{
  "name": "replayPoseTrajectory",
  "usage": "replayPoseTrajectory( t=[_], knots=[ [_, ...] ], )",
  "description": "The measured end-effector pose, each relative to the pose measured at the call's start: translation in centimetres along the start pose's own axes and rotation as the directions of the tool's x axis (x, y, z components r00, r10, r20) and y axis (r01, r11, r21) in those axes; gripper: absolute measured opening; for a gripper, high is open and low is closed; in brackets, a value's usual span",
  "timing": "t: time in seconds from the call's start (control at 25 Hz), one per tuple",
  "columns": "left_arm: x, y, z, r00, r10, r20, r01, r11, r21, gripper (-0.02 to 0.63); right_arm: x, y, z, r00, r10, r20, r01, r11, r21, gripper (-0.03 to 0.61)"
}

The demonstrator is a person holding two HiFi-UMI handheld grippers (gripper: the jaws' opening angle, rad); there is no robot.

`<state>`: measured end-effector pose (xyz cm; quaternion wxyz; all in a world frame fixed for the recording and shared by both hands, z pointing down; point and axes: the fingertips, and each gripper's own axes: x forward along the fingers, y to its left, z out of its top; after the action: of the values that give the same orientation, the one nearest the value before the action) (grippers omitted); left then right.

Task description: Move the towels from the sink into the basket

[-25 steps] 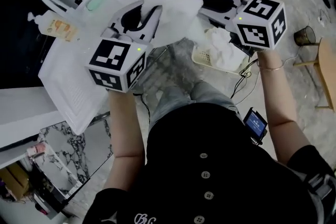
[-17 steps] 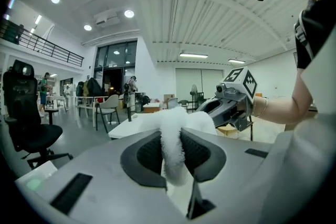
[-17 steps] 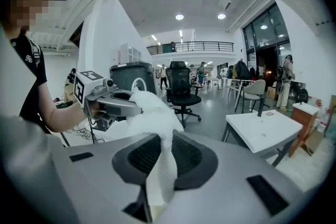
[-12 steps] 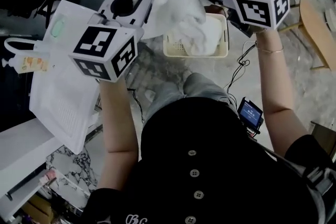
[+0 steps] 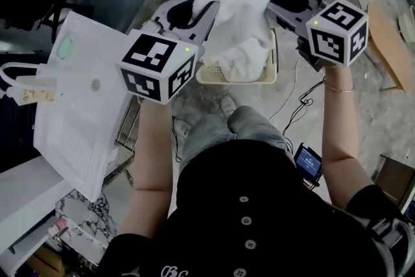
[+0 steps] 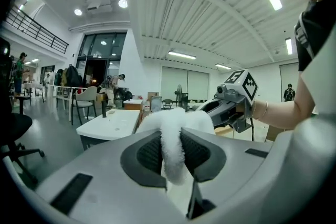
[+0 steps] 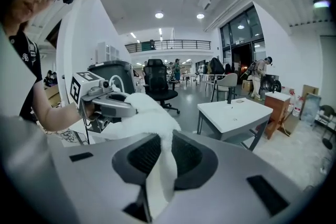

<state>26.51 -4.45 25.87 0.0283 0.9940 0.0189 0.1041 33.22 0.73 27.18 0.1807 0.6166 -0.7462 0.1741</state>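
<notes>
Head view, towel: white towel [image 5: 237,19] held up between both grippers, directly above the basket [image 5: 273,65]; its lower folds hang down to the basket's opening
Head view, left gripper: left gripper [image 5: 206,8] at the towel's left edge; jaws buried in the cloth
Head view, right gripper: right gripper [image 5: 271,2] at the towel's right edge; jaws likewise in the cloth
Head view, basket: cream, perforated walls, on the floor in front of the person's knees; white cloth inside, and whether it is a separate towel cannot be told
Head view, sink: white sink [image 5: 74,120] to the left, well apart from the basket; soap bottle [image 5: 26,89] at its left edge
Left gripper view, jaws: left gripper [image 6: 172,150] clamped on a fold of the towel [image 6: 173,131]; cloth squeezed between the two dark pads and bulging above them
Left gripper view, beyond: right gripper [image 6: 210,108] on the towel's far end
Right gripper view, jaws: right gripper [image 7: 160,157] pinching the towel [image 7: 152,122]; a strip of cloth hangs below the pads
Right gripper view, beyond: left gripper [image 7: 130,107] on the towel's other end; white table [image 7: 231,115] to the right
</notes>
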Motion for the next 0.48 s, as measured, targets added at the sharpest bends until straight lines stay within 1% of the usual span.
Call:
replayPoseTrajectory(
  t=[0.12,0.28,0.48],
  knots=[
    [1.6,-0.1,-1.6,0.999,-0.015,-0.030,0.014,0.999,-0.031,0.064,0.3,-1.1,-1.6,1.000,-0.008,-0.025,0.009,1.000,0.024,0.064],
    [3.3,-0.2,-4.8,0.995,-0.038,-0.094,0.029,0.995,-0.094,0.064,1.1,-1.8,-4.9,0.997,-0.005,-0.078,0.010,0.998,0.064,0.064],
    [5.2,-1.1,-9.8,0.979,-0.074,-0.192,0.040,0.984,-0.176,0.064,1.8,-2.4,-9.6,0.990,0.008,-0.139,0.010,0.992,0.126,0.066]
  ],
)
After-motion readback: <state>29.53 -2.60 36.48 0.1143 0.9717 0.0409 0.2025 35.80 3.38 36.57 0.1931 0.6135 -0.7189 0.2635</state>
